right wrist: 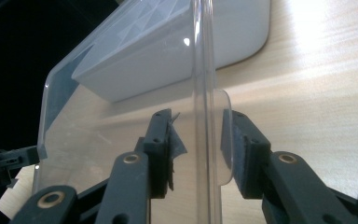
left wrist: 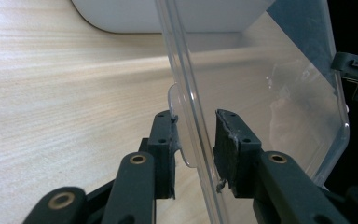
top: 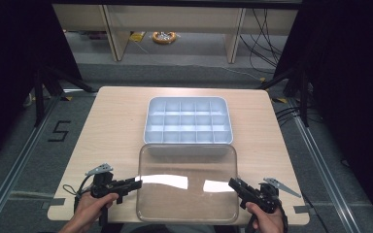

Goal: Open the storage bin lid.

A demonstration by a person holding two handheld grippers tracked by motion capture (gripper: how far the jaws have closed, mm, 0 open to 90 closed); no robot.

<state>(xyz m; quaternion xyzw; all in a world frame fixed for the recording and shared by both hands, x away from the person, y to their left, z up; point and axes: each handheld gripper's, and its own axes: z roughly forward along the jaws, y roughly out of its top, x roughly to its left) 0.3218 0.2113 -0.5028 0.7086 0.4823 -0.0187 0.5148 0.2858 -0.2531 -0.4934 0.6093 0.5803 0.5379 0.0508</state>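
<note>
A clear plastic lid (top: 187,183) lies low over the table's near half, its far edge by a pale blue-grey compartment tray (top: 188,144). My left gripper (top: 137,183) reaches in at the lid's left edge. In the left gripper view the lid's rim (left wrist: 190,112) runs between the jaws, one pad (left wrist: 164,140) sits against its small tab, and the gripper is shut on it. My right gripper (top: 232,183) is at the lid's right edge. There the rim (right wrist: 203,116) stands between the jaws with a slim gap to the pad (right wrist: 161,140), so this gripper is open.
The light wooden table (top: 111,126) has bare surface left and right of the tray. The lid's near edge reaches the table's front edge. Dark stands and cables (top: 296,92) flank the table on the floor.
</note>
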